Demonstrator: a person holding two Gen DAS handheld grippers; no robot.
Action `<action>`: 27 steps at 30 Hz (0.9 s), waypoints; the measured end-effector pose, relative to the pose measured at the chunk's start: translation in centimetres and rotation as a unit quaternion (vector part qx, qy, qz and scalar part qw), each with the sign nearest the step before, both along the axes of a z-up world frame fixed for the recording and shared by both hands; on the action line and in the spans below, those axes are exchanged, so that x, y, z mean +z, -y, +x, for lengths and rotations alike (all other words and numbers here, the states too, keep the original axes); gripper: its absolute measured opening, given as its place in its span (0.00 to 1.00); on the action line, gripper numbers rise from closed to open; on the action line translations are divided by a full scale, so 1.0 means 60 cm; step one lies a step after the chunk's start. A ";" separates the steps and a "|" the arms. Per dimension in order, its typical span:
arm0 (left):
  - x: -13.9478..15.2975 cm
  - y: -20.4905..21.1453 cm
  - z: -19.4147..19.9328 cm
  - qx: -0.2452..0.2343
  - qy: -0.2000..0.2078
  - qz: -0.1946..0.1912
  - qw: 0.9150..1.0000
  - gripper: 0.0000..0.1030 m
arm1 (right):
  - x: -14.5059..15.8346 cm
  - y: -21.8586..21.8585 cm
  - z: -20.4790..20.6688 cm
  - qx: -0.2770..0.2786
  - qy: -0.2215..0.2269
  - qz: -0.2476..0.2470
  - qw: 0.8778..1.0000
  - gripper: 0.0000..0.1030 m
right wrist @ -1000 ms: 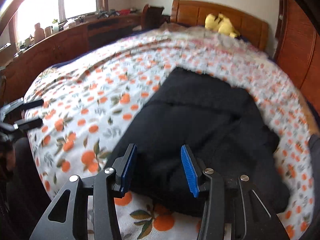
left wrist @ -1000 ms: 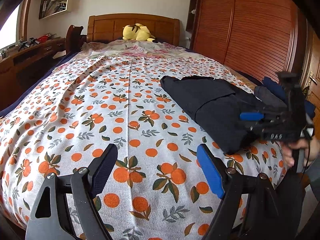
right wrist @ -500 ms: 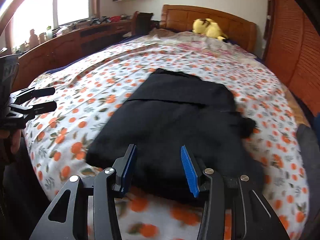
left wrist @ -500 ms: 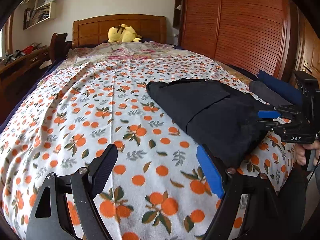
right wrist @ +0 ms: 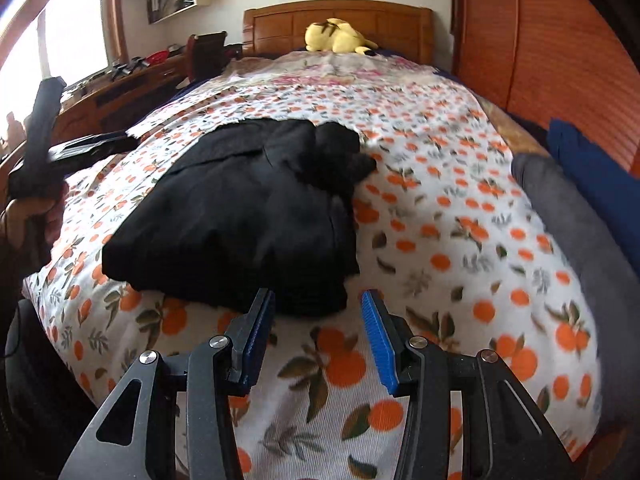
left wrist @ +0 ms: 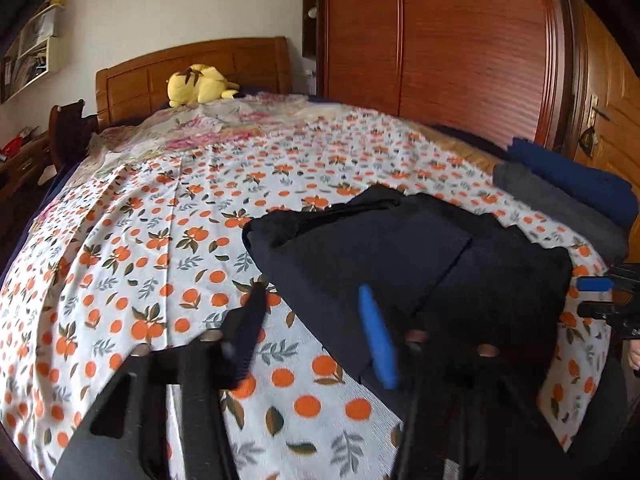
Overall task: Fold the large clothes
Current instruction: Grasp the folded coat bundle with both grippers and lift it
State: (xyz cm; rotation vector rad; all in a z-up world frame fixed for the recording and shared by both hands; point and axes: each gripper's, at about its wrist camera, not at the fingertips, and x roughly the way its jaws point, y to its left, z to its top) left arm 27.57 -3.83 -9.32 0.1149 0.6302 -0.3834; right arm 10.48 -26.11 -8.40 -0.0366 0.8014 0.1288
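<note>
A black folded garment (left wrist: 400,260) lies on the orange-print bed sheet (left wrist: 160,240). My left gripper (left wrist: 314,320) hovers at its near left edge. Its jaws are closing, that edge shows between them, and the pads do not press on it. In the right wrist view the garment (right wrist: 240,220) lies just beyond my right gripper (right wrist: 316,304), which stands open over bare sheet (right wrist: 440,200). Each gripper shows in the other's view: the right gripper (left wrist: 596,296) at the right edge, the left gripper (right wrist: 80,148) at the left, held by a hand (right wrist: 24,216).
Folded grey clothes (right wrist: 560,216) and blue clothes (right wrist: 592,176) lie along the bed's right edge. A yellow plush toy (right wrist: 336,38) sits by the wooden headboard (right wrist: 340,16). A wooden wardrobe (left wrist: 440,40) stands to the right and a cluttered desk (right wrist: 120,84) to the left.
My left gripper has swung right towards the black garment and its jaws have narrowed. My right gripper has drawn back off the garment, which now lies ahead of its fingertips.
</note>
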 end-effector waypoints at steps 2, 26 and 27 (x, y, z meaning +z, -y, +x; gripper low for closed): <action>-0.010 0.012 0.020 0.000 -0.006 0.009 1.000 0.43 | 0.001 0.005 0.005 0.001 -0.005 0.003 1.000 0.46; -0.084 0.023 0.228 0.025 -0.069 0.055 0.996 0.80 | -0.057 0.004 0.080 0.004 -0.017 0.025 1.000 0.46; -0.084 0.022 0.232 0.026 -0.071 0.053 0.996 0.80 | -0.057 0.003 0.081 0.003 -0.018 0.026 0.999 0.46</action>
